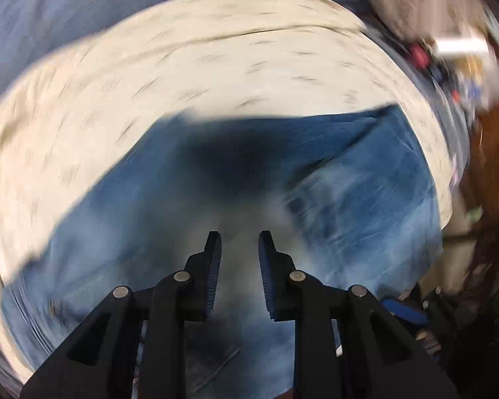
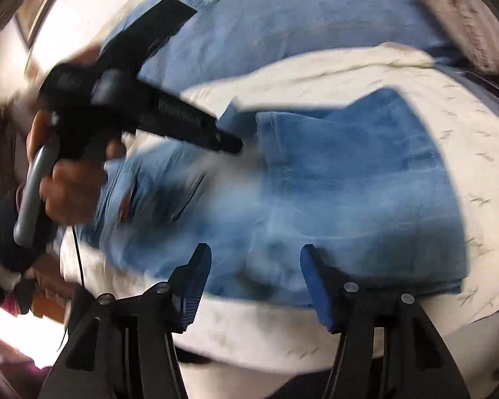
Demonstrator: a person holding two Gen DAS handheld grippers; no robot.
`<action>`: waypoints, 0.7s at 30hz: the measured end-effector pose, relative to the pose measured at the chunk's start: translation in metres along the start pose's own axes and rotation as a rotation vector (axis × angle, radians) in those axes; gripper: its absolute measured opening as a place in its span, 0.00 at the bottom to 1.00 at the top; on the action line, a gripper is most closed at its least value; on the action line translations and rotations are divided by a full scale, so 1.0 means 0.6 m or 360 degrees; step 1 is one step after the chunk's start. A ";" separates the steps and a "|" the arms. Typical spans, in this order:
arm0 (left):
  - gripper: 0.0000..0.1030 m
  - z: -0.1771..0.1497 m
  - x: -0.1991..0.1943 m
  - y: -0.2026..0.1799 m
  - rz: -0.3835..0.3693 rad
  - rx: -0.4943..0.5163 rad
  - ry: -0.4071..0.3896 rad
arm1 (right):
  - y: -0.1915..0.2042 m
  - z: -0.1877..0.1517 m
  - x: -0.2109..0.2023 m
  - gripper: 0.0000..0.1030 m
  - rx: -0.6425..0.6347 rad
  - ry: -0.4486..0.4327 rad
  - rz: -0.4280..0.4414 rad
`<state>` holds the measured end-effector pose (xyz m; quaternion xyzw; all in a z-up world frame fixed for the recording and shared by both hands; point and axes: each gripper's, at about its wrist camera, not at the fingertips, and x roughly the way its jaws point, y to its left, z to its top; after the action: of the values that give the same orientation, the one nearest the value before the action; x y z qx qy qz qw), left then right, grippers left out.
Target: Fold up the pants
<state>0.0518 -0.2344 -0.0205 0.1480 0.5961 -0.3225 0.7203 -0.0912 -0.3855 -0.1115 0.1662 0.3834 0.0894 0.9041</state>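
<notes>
Left-wrist view looks steeply down on the blue denim pants (image 1: 332, 173), which lie partly folded on a cream sheet with small leaf sprigs (image 1: 183, 66), spread over a blue bedcover (image 1: 66, 16). All of it is smeared by motion blur. The left hand-held gripper (image 1: 239, 242) hangs over the denim with a narrow gap between its blue-padded fingers (image 1: 213, 266); nothing lies between them and they press on nothing, so it is released, though nearly closed.

Right-wrist view shows the same pants (image 2: 349, 179) from the side, a squared folded edge towards the right and a paler, rumpled part towards the left. The right hand-held gripper (image 2: 256, 266) sits near the closer hem, its fingers (image 2: 196, 286) spread wide and empty, with the cloth behind them, not pinched. Further left, a person's hand (image 2: 66, 193) grips the grey handle of the left hand-held gripper (image 2: 229, 143), whose black tip points at the denim; whether that tip touches the cloth cannot be told through the blur.
</notes>
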 end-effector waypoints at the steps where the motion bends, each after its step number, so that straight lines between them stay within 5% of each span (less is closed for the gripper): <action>1: 0.23 -0.009 -0.007 0.020 -0.0061 -0.0067 -0.0009 | -0.001 -0.003 -0.019 0.57 0.0002 -0.0022 0.0023; 5: 0.64 -0.031 -0.032 0.041 -0.0264 -0.0209 -0.0097 | -0.090 -0.027 -0.106 0.76 0.0443 -0.0201 0.0140; 9: 0.68 -0.024 -0.006 -0.014 -0.0394 -0.0208 -0.0078 | -0.180 -0.063 -0.118 0.75 0.0930 -0.0259 0.0265; 13: 0.68 -0.004 0.053 -0.067 -0.0384 -0.0206 0.0061 | -0.205 -0.077 -0.088 0.74 0.1121 -0.0249 0.0433; 15: 0.72 -0.002 0.056 -0.086 -0.0371 -0.0229 0.0016 | -0.206 -0.073 -0.070 0.73 0.1149 -0.0252 0.0444; 17: 0.44 0.003 0.048 -0.103 -0.0484 -0.0192 0.0026 | -0.220 -0.069 -0.047 0.64 0.1209 -0.0229 0.0460; 19: 0.24 0.005 0.035 -0.117 -0.0469 -0.0147 -0.0011 | -0.221 -0.065 -0.023 0.07 0.1248 -0.0169 0.0498; 21: 0.19 0.002 0.016 -0.118 -0.0472 -0.0111 -0.0054 | -0.207 -0.058 -0.029 0.07 0.1224 -0.0191 0.0546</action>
<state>0.0080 -0.2907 -0.0172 0.0278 0.6101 -0.4069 0.6793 -0.1243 -0.4976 -0.1682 0.5576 0.3022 0.0791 0.7691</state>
